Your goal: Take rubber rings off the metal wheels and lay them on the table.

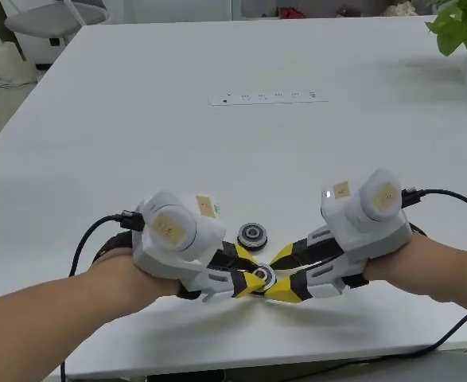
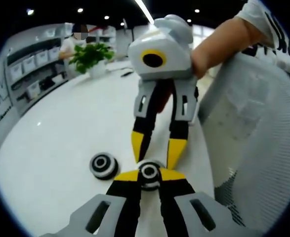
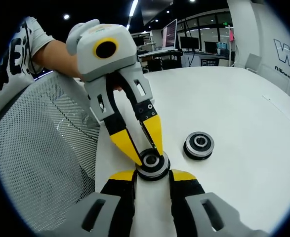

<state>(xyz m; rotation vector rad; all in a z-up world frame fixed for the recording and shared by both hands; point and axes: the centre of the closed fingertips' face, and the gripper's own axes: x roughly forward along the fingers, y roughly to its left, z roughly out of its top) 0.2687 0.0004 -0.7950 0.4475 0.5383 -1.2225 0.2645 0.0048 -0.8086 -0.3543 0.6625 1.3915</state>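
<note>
A small metal wheel with a black rubber ring [image 1: 259, 277] sits between both grippers near the table's front edge. My left gripper [image 1: 249, 268] comes in from the left and my right gripper [image 1: 279, 273] from the right, their yellow tips meeting on it. In the left gripper view my own jaws [image 2: 149, 176] clamp the wheel [image 2: 149, 172], while the right gripper [image 2: 157, 150] pinches its far side. The right gripper view has my jaws [image 3: 153, 175] against the wheel [image 3: 153, 163] and the left gripper [image 3: 145, 145] on its upper rim. A second ringed wheel [image 1: 252, 234] lies flat just behind.
The white table [image 1: 217, 159] stretches far ahead, with a flush socket panel [image 1: 269, 98] in its middle. A green plant [image 1: 460, 28] stands at the far right corner. A mesh chair back [image 3: 41, 148] is close behind the table's front edge.
</note>
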